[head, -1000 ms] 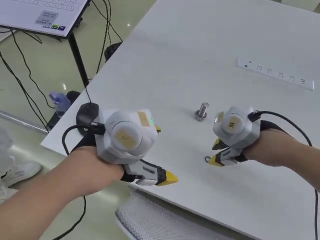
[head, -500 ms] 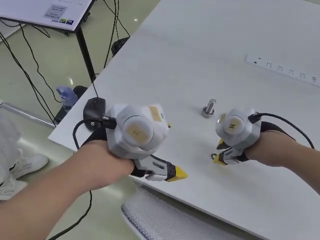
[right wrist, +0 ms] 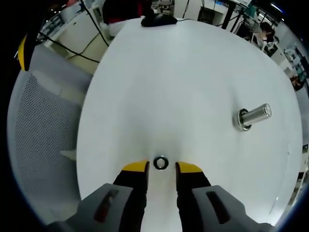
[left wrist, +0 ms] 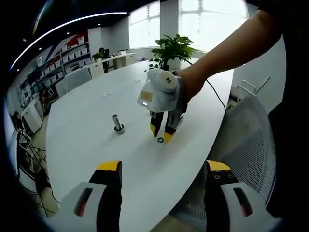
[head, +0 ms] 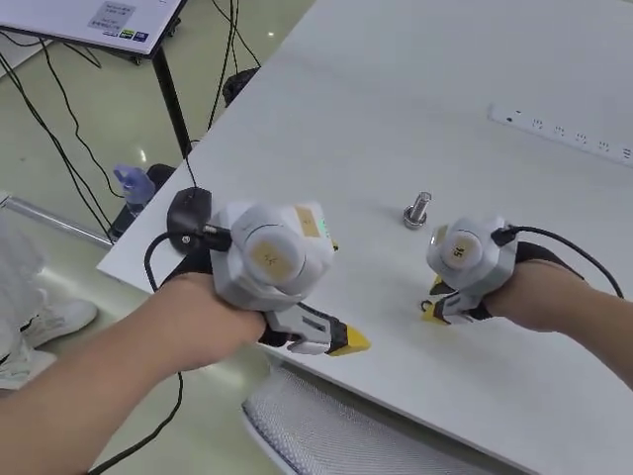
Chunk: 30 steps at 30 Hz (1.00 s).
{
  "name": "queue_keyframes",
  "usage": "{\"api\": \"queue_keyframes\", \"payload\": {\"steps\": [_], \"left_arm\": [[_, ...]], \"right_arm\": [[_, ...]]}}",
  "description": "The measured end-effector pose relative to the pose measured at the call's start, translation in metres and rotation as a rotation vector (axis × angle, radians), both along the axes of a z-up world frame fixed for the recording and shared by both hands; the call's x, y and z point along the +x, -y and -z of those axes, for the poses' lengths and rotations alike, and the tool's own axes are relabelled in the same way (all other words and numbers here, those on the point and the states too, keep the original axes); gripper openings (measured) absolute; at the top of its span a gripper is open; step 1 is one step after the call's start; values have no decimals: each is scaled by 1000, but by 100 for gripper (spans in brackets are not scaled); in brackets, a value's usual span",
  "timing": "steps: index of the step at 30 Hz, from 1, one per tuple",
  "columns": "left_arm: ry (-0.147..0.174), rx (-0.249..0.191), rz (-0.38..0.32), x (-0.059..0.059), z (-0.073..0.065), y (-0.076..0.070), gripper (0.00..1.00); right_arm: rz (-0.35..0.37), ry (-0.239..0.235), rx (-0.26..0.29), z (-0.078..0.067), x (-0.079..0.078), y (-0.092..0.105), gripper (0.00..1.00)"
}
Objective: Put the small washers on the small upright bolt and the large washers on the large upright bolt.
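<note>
My right gripper [right wrist: 161, 167] points down at the white table [right wrist: 193, 72], jaws a narrow gap apart and gripping nothing. A small washer [right wrist: 161, 163] lies flat between the yellow tips, close to the table's near edge. In my head view it is a barely legible speck under the gripper's body. My left gripper [left wrist: 163, 166] hangs spread wide at that same edge. An upright bolt [right wrist: 252, 116] stands further in from the edge. I cannot tell whether it is the small or the large one.

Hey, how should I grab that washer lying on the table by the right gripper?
Pinch the washer across its outer rim, coming from straight above: it lies flat on the table, so only the thin edge offers grip. The right gripper straddles it.
</note>
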<state>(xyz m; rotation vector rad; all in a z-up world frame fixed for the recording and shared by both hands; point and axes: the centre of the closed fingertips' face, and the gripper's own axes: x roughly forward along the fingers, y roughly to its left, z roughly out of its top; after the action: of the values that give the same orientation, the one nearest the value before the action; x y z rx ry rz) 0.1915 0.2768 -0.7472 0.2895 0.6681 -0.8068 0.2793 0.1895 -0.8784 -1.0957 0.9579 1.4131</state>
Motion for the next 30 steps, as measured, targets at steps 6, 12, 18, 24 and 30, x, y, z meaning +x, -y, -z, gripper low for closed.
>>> {"api": "queue_keyframes", "payload": {"steps": [6, 12, 18, 24, 30], "left_arm": [[2, -3, -7, -1, 0, -1, 68], [0, 1, -14, -2, 1, -3, 67], [-1, 10, -8, -2, 2, -3, 66], [7, 6, -4, 2, -3, -2, 66], [12, 1, -1, 5, -3, -1, 66]], "right_arm": [[10, 4, 3, 0, 0, -1, 17], [3, 15, -16, 1, -1, -2, 14], [9, 24, -48, 2, -2, -2, 13], [48, 8, -36, 1, 0, 0, 13], [95, -6, -17, -5, 4, 6, 13]]}}
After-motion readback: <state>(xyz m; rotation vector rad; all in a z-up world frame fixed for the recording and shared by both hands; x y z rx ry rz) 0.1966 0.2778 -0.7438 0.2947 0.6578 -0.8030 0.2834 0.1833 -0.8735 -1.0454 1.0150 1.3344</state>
